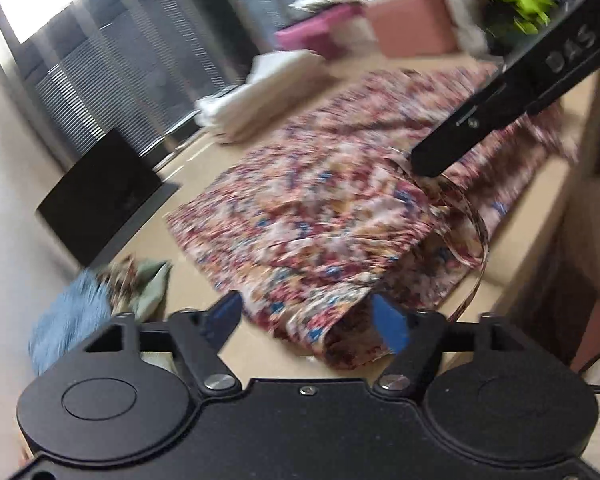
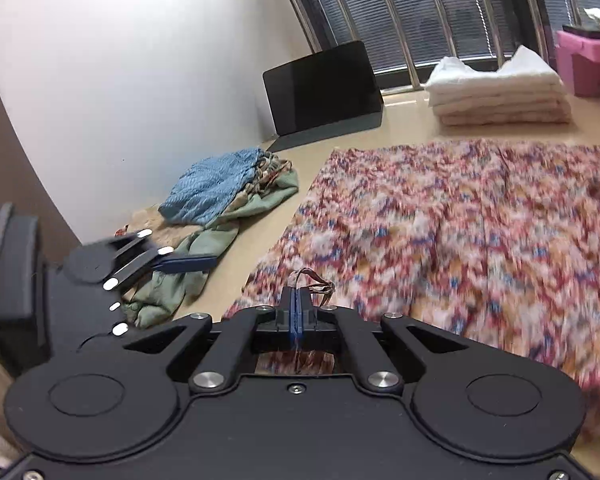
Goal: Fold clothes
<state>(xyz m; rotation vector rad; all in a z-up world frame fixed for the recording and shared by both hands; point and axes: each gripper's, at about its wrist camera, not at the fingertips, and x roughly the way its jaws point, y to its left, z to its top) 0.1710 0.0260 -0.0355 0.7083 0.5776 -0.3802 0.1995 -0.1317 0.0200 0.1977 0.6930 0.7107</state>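
Right wrist: beige tabletop (image 2: 400, 116) (blinds (image 2: 420, 8) behind)

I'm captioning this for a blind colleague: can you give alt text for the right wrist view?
The right claw is shut on a thin strap of a floral garment spread on a beige table. To its left the open left claw hovers near a heap of blue and green clothes; folded white towels sit behind.

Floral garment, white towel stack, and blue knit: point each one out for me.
floral garment (image 2: 460, 216), right wrist view, middle of the spread cloth.
white towel stack (image 2: 500, 96), right wrist view, front folded edges.
blue knit (image 2: 212, 192), right wrist view, top of the heap.
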